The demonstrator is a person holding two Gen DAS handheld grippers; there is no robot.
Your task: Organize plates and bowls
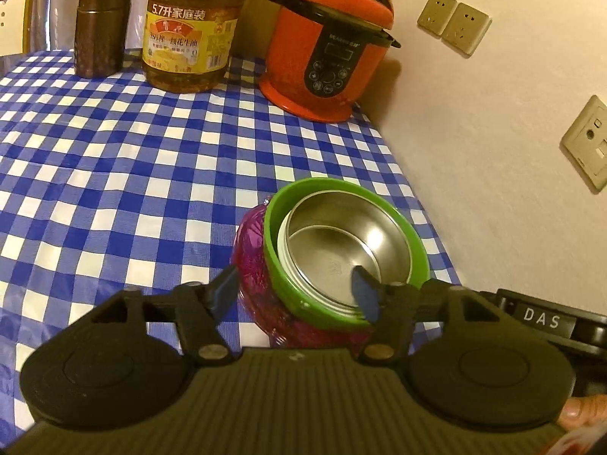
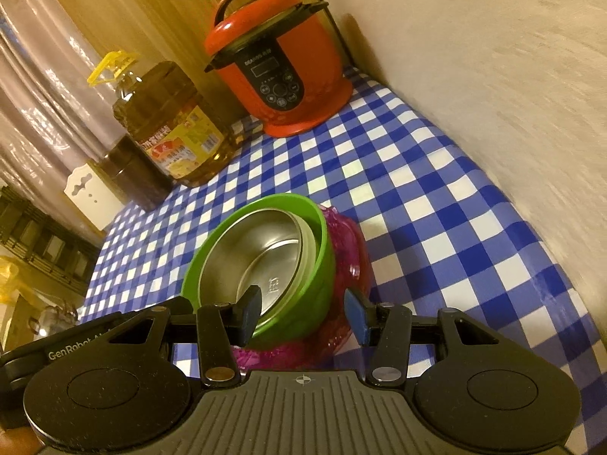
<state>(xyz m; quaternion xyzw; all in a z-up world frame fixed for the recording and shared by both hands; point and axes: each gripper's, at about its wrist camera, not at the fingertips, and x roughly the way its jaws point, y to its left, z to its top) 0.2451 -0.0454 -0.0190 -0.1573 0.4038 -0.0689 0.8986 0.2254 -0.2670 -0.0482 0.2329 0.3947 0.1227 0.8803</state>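
Steel bowl: nested in green bowl, which sits tilted in the magenta bowl; stack is on the table, near the wall-side edge.
Left claw: my jaws are wide open. Right finger is inside the steel bowl, left finger outside the magenta bowl. Both rims sit between them; contact not clear, nothing clamped.
Right claw: also open. Left finger is inside the steel bowl, right finger outside, by the magenta bowl. Green bowl wall sits between them; can't tell if the pads touch.
Stack tilt: green and steel bowls lean, not seated flat in the magenta one.
Table cover: blue-white check cloth.
Back of table: red pressure cooker by the wall, big oil bottle next to it, brown canister beyond that.
Wall: sockets above the cooker side, seen from the left wrist only.
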